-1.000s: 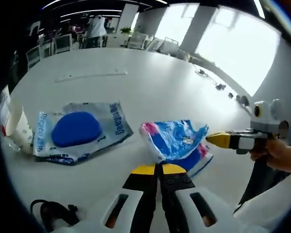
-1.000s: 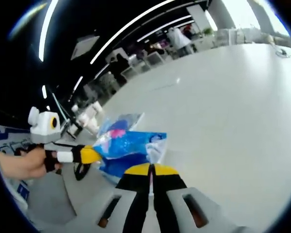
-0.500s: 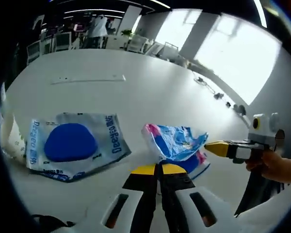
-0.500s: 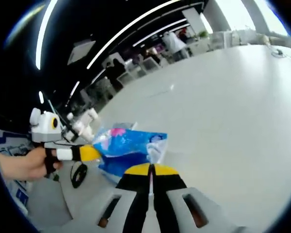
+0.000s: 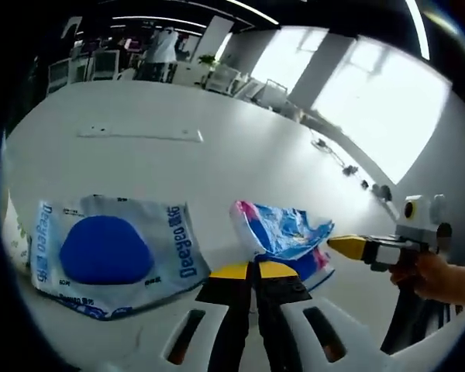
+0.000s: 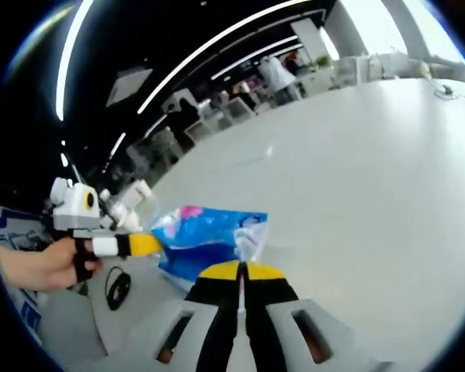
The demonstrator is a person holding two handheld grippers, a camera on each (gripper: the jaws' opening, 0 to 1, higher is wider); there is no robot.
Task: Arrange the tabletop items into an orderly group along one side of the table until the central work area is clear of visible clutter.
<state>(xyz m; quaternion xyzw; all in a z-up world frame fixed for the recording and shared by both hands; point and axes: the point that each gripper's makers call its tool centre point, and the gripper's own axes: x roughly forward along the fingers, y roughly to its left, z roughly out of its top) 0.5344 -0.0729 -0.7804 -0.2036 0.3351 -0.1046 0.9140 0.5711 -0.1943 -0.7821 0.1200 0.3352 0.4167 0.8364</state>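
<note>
A crinkled blue, white and pink snack packet (image 5: 281,230) hangs between both grippers just above the white table (image 5: 217,147). My left gripper (image 5: 253,268) is shut on its near edge. My right gripper (image 5: 342,245) reaches in from the right, held by a hand (image 5: 442,277), and pinches the packet's right end. In the right gripper view the same packet (image 6: 209,232) lies ahead of my shut right gripper (image 6: 240,270), while the left gripper (image 6: 146,245) grips its left end. A flat white pouch with a blue oval (image 5: 108,249) rests on the table to the left.
A black cable (image 6: 118,287) lies on the table below the left gripper, with white bottles (image 6: 130,203) behind it. A long thin strip (image 5: 139,134) sits far back on the table. Chairs and people stand beyond the far edge.
Both grippers keep hold of the packet. The left view has shifted, so the black cable and the bottle at its left edge have slid out of the picture.
</note>
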